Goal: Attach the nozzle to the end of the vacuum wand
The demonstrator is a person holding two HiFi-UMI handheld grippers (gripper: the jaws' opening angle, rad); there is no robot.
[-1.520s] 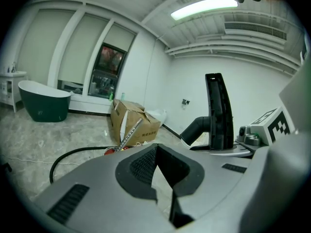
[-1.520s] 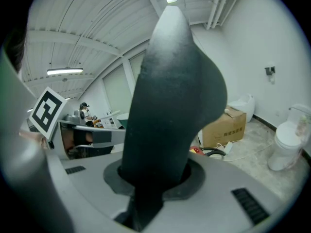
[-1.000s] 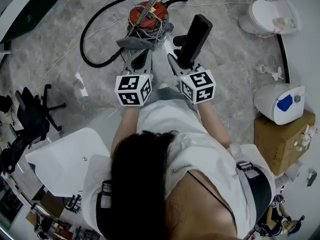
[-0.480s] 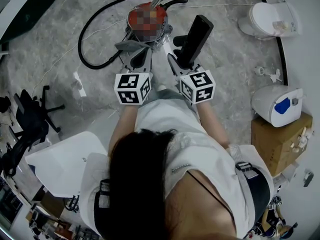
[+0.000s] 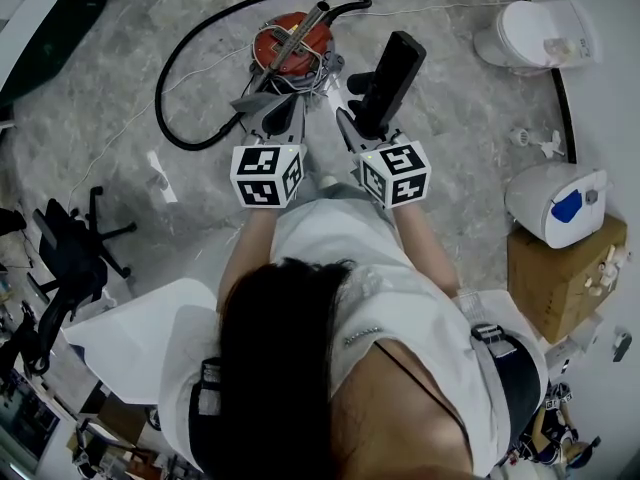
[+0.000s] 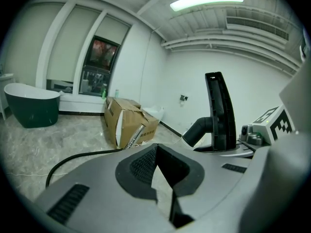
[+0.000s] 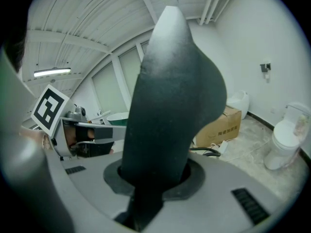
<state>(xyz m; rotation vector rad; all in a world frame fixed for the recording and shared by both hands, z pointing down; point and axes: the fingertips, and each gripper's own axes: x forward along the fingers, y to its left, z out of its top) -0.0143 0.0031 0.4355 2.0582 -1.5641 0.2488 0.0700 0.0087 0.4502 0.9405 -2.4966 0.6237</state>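
In the head view my right gripper is shut on the black vacuum nozzle, which stands up and away from the jaws. The nozzle fills the right gripper view, its neck clamped in my right gripper. My left gripper is shut and holds nothing, with its tips just short of the red vacuum canister. In the left gripper view, the left gripper has its pads together. A metal wand lies across the canister. A black hose loops to its left.
A toilet stands at the back right. A white appliance with a blue patch sits above a cardboard box. An office chair is at the left. Another cardboard box and a green bathtub lie ahead.
Both grippers have edged a little toward the red canister along with the person. The nozzle stays in the right gripper and the left stays shut.
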